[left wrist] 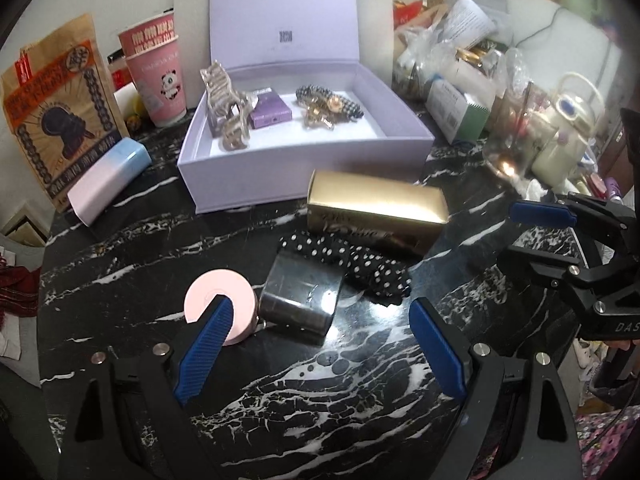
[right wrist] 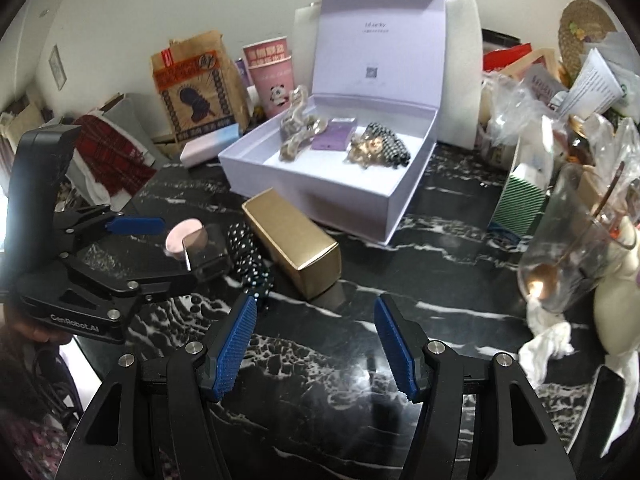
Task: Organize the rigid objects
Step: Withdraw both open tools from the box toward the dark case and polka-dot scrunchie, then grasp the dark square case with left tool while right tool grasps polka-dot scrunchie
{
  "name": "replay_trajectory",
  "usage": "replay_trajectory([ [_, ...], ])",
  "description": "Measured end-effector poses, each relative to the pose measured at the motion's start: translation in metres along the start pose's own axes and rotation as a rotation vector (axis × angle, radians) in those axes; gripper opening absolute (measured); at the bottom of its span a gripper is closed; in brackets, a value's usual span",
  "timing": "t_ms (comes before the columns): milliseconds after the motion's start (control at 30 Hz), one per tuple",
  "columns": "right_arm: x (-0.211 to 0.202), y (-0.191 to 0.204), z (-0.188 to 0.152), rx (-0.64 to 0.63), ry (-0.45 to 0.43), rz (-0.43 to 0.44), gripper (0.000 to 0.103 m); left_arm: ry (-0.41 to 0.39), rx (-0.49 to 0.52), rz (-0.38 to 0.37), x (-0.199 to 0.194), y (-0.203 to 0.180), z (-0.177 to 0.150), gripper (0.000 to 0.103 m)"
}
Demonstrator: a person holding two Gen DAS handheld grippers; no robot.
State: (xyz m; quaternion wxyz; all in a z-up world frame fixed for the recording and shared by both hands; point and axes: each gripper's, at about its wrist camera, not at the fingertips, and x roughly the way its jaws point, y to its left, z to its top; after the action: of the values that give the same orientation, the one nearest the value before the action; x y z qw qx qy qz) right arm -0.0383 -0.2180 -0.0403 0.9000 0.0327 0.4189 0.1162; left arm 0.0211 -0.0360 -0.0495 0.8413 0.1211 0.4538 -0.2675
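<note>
An open lilac gift box point(left wrist: 280, 184) point(right wrist: 340, 200) stands on the black marble table; it holds hair claws point(left wrist: 230, 100) and a small purple box point(left wrist: 269, 110). In front lie a gold box point(left wrist: 376, 208) point(right wrist: 294, 248), a black polka-dot cloth point(left wrist: 360, 264), a clear dark block point(left wrist: 300, 296) point(right wrist: 208, 256) and a pink round case point(left wrist: 220, 304) point(right wrist: 186, 238). My left gripper point(left wrist: 320, 324) point(right wrist: 160, 240) is open, its fingers either side of the block and pink case. My right gripper point(right wrist: 316, 320) is open and empty above bare table, near the gold box.
A pink-blue case point(left wrist: 108, 180), a brown paper bag point(left wrist: 56, 112) and a pink paper cup point(left wrist: 158, 76) stand at the back left. Clutter of bags, a green-white box point(left wrist: 460, 114) and a glass with a spoon point(right wrist: 572, 256) fills the right side.
</note>
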Motion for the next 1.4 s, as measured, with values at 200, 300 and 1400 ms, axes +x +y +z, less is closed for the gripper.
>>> replay_trajectory([
  [200, 0.015, 0.004, 0.0, -0.007, 0.027, 0.03, 0.062, -0.02, -0.001, -0.031, 0.008, 0.008, -0.001, 0.09],
  [300, 0.023, 0.008, -0.001, -0.012, 0.047, 0.051, 0.062, -0.023, 0.02, -0.046, 0.012, 0.008, 0.0, 0.074],
  [1400, 0.086, 0.059, 0.008, -0.167, 0.095, 0.083, 0.018, 0.04, -0.044, -0.087, 0.015, 0.024, -0.024, 0.042],
])
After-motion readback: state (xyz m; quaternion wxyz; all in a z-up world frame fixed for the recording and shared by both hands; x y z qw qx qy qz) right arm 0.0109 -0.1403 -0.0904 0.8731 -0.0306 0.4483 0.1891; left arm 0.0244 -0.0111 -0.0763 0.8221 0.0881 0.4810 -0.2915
